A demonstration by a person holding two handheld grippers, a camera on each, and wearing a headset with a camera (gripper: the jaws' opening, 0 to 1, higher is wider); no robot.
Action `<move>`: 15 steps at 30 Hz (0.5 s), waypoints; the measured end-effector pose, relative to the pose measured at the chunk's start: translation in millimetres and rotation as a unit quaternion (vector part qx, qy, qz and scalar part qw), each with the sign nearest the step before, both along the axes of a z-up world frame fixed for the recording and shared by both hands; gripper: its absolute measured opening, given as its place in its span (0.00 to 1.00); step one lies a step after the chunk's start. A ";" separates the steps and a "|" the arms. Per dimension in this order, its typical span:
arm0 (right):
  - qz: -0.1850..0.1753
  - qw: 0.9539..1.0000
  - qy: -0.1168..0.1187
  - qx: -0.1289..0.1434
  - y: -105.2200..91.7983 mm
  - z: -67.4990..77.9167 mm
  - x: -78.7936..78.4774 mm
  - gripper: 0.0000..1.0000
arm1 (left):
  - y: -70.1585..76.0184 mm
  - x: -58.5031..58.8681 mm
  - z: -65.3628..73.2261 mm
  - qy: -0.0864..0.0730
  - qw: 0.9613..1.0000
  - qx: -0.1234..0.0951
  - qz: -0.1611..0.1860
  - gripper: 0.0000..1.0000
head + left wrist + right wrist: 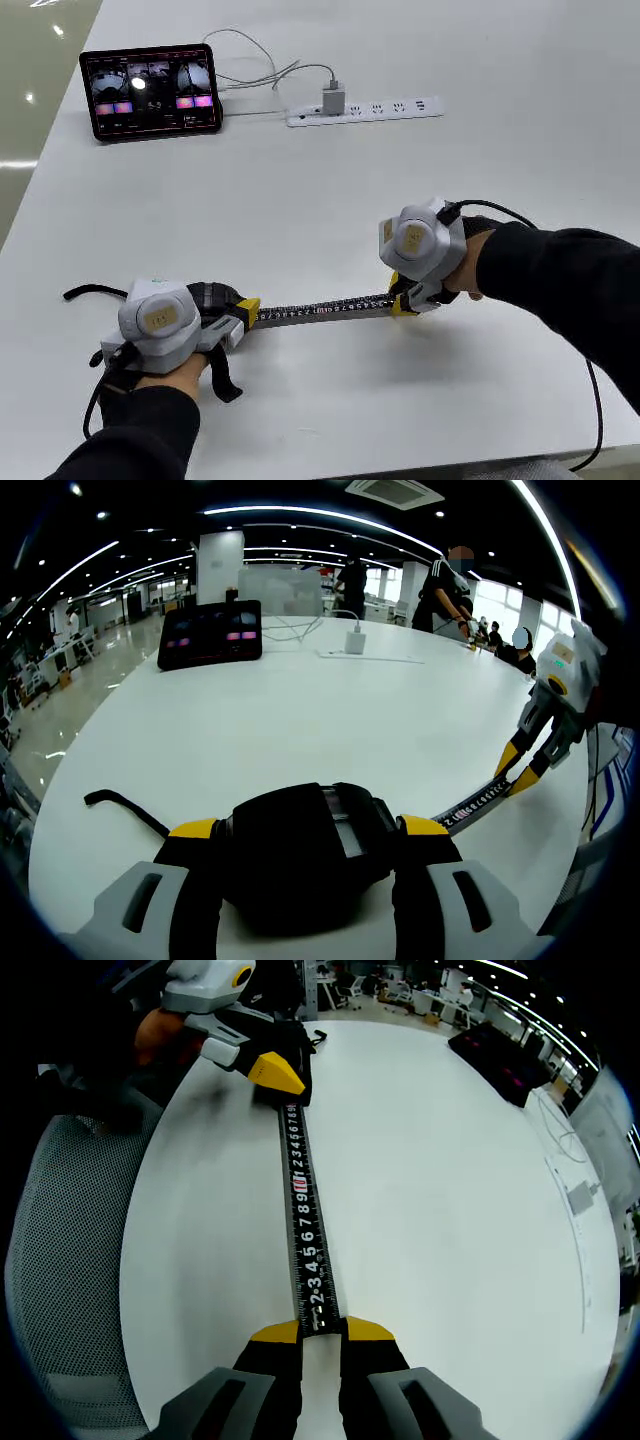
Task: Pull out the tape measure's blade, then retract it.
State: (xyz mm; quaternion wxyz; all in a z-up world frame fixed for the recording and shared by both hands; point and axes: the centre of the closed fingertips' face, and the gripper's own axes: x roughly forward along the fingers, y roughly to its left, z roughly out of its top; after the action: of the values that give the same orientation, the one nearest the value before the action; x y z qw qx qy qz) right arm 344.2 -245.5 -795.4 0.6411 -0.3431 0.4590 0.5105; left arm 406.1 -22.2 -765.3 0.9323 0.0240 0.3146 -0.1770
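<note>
Tape blade [320, 309] lies drawn out flat on the white table [400, 180], running from the black case [212, 296] away to the person's right. The left gripper [240, 320] is clamped on the case, its yellow-tipped jaws pressed against both sides; in the left gripper view the case [300, 855] sits between those jaws [310, 830] and the blade [475, 805] leaves it toward the right gripper [525, 770]. The right gripper [403, 298], well apart from the case, pinches the blade's free end. In the right gripper view its jaws [322, 1332] are closed on that end, and the numbered blade [303, 1220] stretches straight off to the case, held there by the left gripper [255, 1055]. A black strap [90, 291] trails from the case on the side opposite the blade. Far beyond the case stands a lit tablet [152, 90], with a power strip [370, 110] and a charger [333, 100] plugged into it.
</note>
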 end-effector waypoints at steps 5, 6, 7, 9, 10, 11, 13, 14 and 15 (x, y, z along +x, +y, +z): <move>-0.006 1.000 -0.001 0.004 1.8 0.0 0.0 0.09 | -0.1 -0.3 -0.1 0.001 1.000 -0.001 0.001 0.65; -0.004 1.000 -0.002 0.003 2.7 -0.2 -0.2 0.09 | -0.1 -0.4 -0.1 0.001 1.000 -0.001 0.001 0.65; -0.003 1.000 -0.003 0.002 3.0 -0.2 0.1 0.09 | -0.1 -0.4 -0.2 0.001 1.000 -0.001 0.001 0.65; -0.005 1.000 -0.002 0.003 3.6 0.0 0.4 0.09 | -0.1 -0.4 -0.3 0.001 1.000 -0.001 0.000 0.65; -0.005 1.000 -0.002 0.004 3.9 0.1 0.5 0.09 | -0.1 -0.4 -0.3 0.001 1.000 -0.001 0.000 0.65; -0.005 1.000 -0.001 0.004 4.2 0.1 0.6 0.09 | -0.1 -0.4 -0.3 0.001 1.000 -0.001 0.001 0.65; -0.005 1.000 -0.001 0.004 4.6 0.2 1.2 0.09 | -0.1 -0.3 -0.3 0.001 1.000 0.000 0.001 0.65; -0.005 1.000 -0.001 0.005 5.1 0.2 1.4 0.09 | -0.1 -0.1 -0.5 0.001 1.000 0.000 0.001 0.65; -0.006 1.000 -0.001 0.006 5.3 0.3 1.6 0.09 | -0.1 0.0 -0.4 0.001 1.000 0.000 0.001 0.65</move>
State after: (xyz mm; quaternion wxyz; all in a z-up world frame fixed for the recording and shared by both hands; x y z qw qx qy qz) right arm 345.7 -240.2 -795.1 0.6466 -0.3373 0.4573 0.5090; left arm 406.0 -22.3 -765.7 0.9321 0.0233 0.3154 -0.1766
